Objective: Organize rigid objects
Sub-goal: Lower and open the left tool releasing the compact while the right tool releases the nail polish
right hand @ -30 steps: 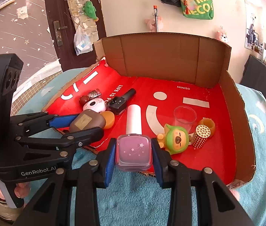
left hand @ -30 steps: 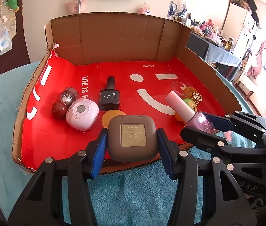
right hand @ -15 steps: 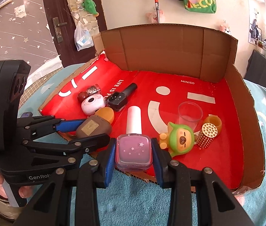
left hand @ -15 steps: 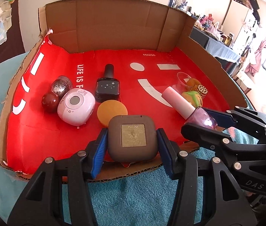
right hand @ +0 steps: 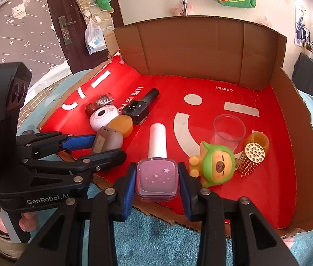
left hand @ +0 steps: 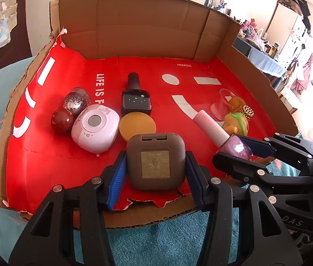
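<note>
We hold two things at the near edge of the box (left hand: 147, 28), one in each set of tongs. The left gripper (left hand: 155, 166) is clamped on the brown case (left hand: 155, 160), its blue pads pressing both flat sides. The case sits square between the jaws, label up, hinge at twelve o'clock, just short of the orange puck (left hand: 137, 125), which lies at about eleven o'clock from it. The right gripper (right hand: 156, 177) is clamped on the pink bottle (right hand: 156, 177), whose long axis runs straight away from us, white cap (right hand: 157, 140) toward twelve o'clock. In the right view the green toy (right hand: 217, 166) stands just beside the bottle at three o'clock, the left tongs and case at nine to ten o'clock.

The case is a rounded, matte square with a gold label; the bottle is a clear, squarish block of lilac polish with small white stars. We judge both are about to be set down on the red floor (right hand: 267, 177): the case belongs nearer the left cluster, so the left hand serves it.
</note>
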Motion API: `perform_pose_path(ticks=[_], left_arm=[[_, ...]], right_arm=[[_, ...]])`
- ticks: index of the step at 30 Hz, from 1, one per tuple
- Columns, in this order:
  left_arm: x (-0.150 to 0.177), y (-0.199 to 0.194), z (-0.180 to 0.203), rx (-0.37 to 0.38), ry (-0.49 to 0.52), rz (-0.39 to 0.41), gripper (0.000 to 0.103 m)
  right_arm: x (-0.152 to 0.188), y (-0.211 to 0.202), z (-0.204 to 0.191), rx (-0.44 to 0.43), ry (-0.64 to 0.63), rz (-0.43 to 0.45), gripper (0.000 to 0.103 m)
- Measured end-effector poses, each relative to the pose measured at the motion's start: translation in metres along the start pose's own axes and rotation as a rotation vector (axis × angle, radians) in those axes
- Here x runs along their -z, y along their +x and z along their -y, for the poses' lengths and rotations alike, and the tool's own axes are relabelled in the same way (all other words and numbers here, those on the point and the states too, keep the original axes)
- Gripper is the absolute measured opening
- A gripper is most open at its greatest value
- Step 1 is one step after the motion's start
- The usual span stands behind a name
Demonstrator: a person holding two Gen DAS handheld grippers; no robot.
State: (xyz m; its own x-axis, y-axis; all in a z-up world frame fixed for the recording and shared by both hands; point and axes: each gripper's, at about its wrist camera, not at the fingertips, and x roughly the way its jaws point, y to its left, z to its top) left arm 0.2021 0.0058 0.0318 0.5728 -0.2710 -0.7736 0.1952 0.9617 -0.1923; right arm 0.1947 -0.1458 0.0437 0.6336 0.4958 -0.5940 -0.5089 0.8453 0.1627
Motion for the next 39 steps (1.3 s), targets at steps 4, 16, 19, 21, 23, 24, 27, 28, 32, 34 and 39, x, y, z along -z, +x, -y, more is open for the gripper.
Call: perform_pose_path(ticks=[4,16,19,21,23,24,27,28,32,34,39], left_arm=[[-0.001,0.004,-0.002,-0.012,-0.003,-0.002,0.049],[-0.004,0.01,-0.007,-0.035,-0.018,0.007,0.049],[-0.004,0.01,-0.007,-0.037,-0.018,0.009,0.049],[-0.004,0.011,-0.007,-0.036,-0.019,0.009,0.049],[-0.004,0.011,-0.008,-0.034,-0.022,0.009,0.049],[-0.004,0.01,-0.008,-0.034,-0.023,0.01,0.049],[-0.004,0.01,-0.008,-0.039,-0.021,0.013,0.049],[-0.004,0.01,-0.008,-0.043,-0.018,0.013,0.049],[-0.005,0.011,-0.005,-0.062,-0.004,0.015,0.049],[-0.005,0.011,-0.005,-0.066,-0.003,0.015,0.049],[-0.006,0.012,-0.006,-0.063,-0.007,0.015,0.049]], right_arm=[[0.0,0.004,0.003,0.002,0.011,-0.008,0.038],[-0.002,0.009,0.006,0.003,0.018,-0.003,0.038],[-0.003,0.009,0.004,0.021,0.006,0.007,0.038],[-0.004,0.011,0.003,0.036,0.003,0.007,0.038],[-0.004,0.014,0.005,0.047,0.009,0.002,0.038],[-0.004,0.016,0.006,0.045,0.016,-0.002,0.038],[-0.003,0.019,0.008,0.067,0.025,-0.011,0.038],[-0.003,0.02,0.009,0.085,0.029,-0.012,0.038],[-0.004,0.02,0.019,0.077,0.071,-0.015,0.038],[-0.003,0.02,0.019,0.08,0.07,-0.014,0.038],[-0.004,0.02,0.019,0.079,0.071,-0.013,0.038]])
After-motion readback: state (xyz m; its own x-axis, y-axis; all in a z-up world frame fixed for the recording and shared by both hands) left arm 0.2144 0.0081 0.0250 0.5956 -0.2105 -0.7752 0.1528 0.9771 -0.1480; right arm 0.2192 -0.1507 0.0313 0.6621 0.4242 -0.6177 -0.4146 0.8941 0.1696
